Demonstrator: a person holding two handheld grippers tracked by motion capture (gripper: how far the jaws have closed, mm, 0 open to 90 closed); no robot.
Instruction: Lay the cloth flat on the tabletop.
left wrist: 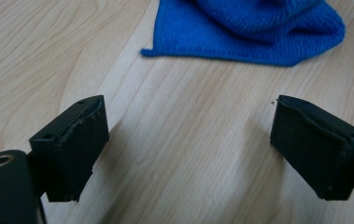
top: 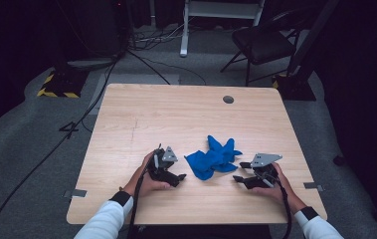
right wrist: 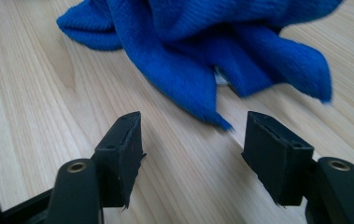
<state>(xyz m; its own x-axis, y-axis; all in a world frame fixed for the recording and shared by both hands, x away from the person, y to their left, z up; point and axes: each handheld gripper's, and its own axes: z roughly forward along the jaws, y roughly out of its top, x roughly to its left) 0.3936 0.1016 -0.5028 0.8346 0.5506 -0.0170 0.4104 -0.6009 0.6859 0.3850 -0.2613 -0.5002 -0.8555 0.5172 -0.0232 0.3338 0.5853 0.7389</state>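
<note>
We see a light wooden table carrying a crumpled blue cloth near its front middle. Our left tool lies just left of the cloth, its jaws apart with bare wood between them. Our right tool sits just right of it, jaws also apart, a cloth corner just ahead, not gripped.

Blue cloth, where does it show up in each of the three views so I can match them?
High view: the crumpled blue cloth lies on the table, between the two grippers.
Left gripper view: top right, beyond the open fingers.
Right gripper view: across the top, one corner pointing down toward the fingers.
Shared landmark: the light wooden tabletop.
</note>
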